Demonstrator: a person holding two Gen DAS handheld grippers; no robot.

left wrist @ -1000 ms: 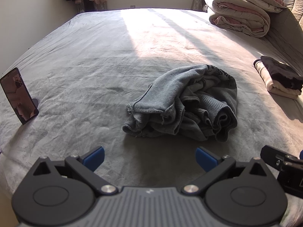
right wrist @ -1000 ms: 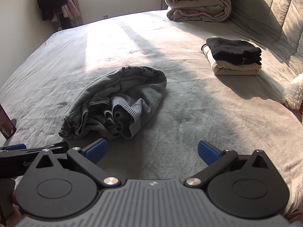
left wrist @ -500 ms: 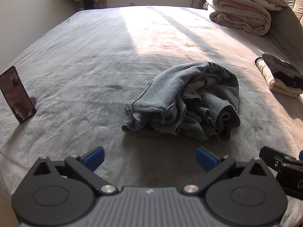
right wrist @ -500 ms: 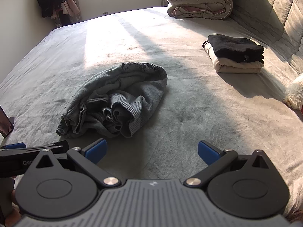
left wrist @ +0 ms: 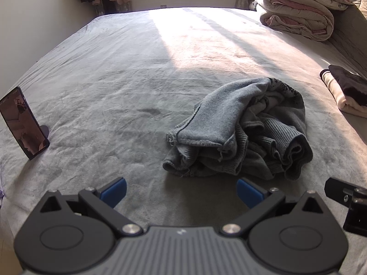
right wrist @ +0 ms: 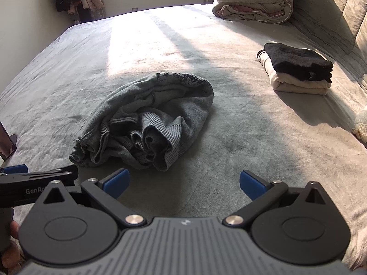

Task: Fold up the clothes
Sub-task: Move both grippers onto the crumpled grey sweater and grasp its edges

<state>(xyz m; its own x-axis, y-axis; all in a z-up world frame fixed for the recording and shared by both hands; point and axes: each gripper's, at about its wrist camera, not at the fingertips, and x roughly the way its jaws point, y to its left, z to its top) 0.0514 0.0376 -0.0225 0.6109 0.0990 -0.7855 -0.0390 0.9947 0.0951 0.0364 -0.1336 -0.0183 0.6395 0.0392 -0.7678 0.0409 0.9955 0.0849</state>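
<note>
Sweater: a grey sweater [left wrist: 243,130] [right wrist: 146,119] lies crumpled on the bed [left wrist: 114,87], near the middle
Left gripper [left wrist: 181,191]: wide open, empty, just before the sweater, not touching
Right gripper [right wrist: 183,182]: wide open, empty, the sweater ahead and slightly left
Folded pile [right wrist: 298,68]: well apart, to the right

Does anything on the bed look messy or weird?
Yes. The grey knitted sweater lies scrunched in a heap mid-bed, with a frayed hem, while the black and cream clothes sit neatly folded in a stack.
</note>
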